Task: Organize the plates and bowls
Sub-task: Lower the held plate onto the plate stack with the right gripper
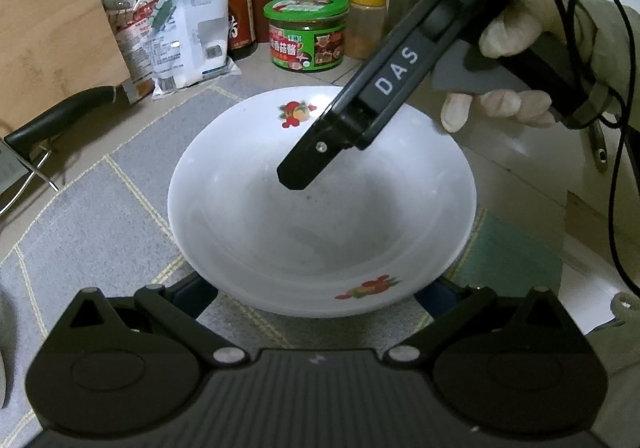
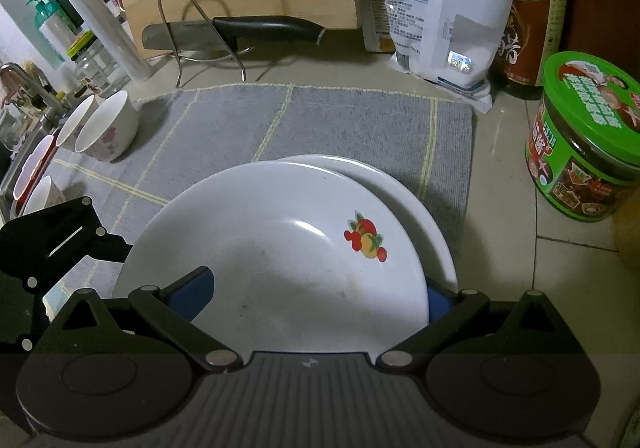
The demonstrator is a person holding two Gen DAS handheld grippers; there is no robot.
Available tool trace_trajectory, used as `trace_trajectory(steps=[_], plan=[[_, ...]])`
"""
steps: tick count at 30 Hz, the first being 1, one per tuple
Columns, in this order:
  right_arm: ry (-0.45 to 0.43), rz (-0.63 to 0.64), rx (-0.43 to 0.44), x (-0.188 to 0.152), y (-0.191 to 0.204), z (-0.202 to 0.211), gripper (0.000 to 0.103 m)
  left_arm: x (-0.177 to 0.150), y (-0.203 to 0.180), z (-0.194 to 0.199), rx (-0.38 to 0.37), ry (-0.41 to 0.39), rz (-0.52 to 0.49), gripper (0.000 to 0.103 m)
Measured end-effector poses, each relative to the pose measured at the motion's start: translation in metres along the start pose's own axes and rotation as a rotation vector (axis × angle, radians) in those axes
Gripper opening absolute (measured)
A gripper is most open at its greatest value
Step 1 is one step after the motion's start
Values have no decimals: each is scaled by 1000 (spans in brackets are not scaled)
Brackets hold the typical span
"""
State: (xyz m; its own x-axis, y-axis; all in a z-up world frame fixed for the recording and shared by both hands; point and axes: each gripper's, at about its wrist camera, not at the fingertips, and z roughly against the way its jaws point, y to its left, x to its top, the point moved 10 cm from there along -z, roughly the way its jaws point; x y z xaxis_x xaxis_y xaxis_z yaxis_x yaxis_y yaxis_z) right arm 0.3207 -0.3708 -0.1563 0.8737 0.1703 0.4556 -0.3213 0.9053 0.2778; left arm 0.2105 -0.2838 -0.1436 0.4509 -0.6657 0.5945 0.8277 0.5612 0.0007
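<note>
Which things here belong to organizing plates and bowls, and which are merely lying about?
Belong: fruit-print bowl, plate beneath it, floral cups.
Lying about: green-lidded jar, sauce bottle, knife, white packet.

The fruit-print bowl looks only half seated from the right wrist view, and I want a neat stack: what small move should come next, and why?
Probably nudge the fruit-print bowl slightly right to centre it. It sits offset on the lower white dish, whose rim shows only on the right, and the right hand-held gripper straddles the bowl's near edge.
</note>
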Motion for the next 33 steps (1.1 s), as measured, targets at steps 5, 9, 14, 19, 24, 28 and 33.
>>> trace_trajectory(steps=[5,9,14,19,24,28,33], plan=[[8,-11,0,0,-1,1,103,1,1,-1,-9,16,-11,102],[11,-21,5,1,-2,1,103,1,2,0,-18,28,-22,102],[21,-36,7,1,-3,2,103,0,3,-1,-16,43,-41,102],[23,-63,18,0,-6,7,103,-4,4,-3,-20,54,-40,102],[22,-70,22,0,-7,10,103,-3,3,-3,-23,48,-43,102],[23,-58,4,-1,-6,11,103,-1,4,-3,-18,39,-42,102],[18,-54,-7,-2,-6,15,103,1,6,-3,-12,26,-33,102]])
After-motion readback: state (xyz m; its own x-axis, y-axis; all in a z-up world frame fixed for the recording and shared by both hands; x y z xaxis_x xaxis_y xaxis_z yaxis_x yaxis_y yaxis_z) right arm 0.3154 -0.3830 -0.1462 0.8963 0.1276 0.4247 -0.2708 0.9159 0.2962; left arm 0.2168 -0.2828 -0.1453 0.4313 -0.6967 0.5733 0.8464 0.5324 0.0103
